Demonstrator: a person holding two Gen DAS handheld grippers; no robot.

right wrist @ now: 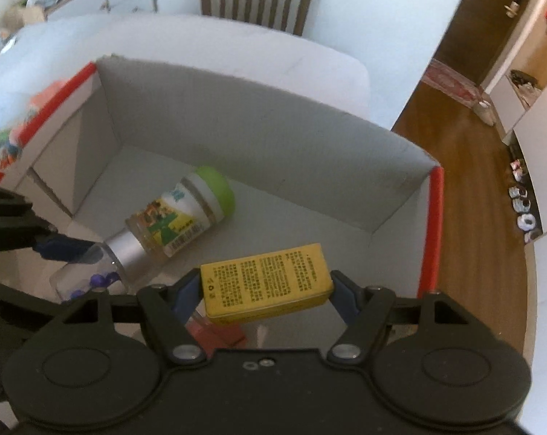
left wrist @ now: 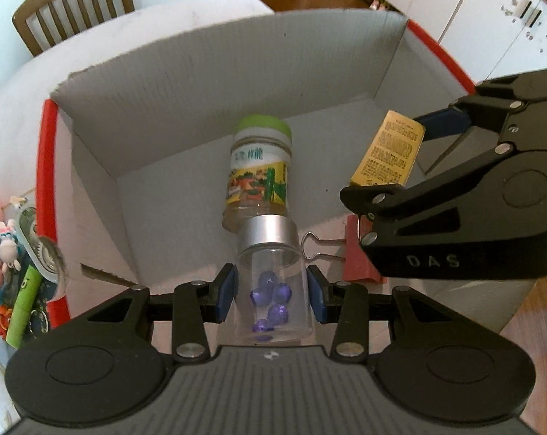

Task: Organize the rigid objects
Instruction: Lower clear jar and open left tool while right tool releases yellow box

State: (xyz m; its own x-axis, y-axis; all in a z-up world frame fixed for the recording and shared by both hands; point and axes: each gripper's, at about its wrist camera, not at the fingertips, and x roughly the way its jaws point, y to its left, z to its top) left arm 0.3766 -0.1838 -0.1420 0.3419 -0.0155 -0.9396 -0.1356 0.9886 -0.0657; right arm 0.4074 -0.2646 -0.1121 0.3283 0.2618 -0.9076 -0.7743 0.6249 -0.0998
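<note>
Carrying 2 items over the open cardboard box [left wrist: 215, 83], both grippers point steeply down into it. Left gripper [left wrist: 271, 291] pinches a clear jar [left wrist: 273, 290] with a silver cap and purple beads inside, blue pads pressed on its sides; the cap end sits just beside the base of a green-lidded bottle [left wrist: 260, 170] lying on the box floor. Right gripper [right wrist: 266, 284] clamps a yellow tin [right wrist: 266, 282] across its long dimension, held above the box floor, nearer the box's red-edged right wall [right wrist: 433, 224]. A red binder clip [left wrist: 360, 253] lies on the box floor near that tin. Step in hand, as I judge it: placing both items inside the box. Next move calls for lowering each to the floor clear of the bottle and clip, then spreading the jaws; the jar may roll if laid on its side.
</note>
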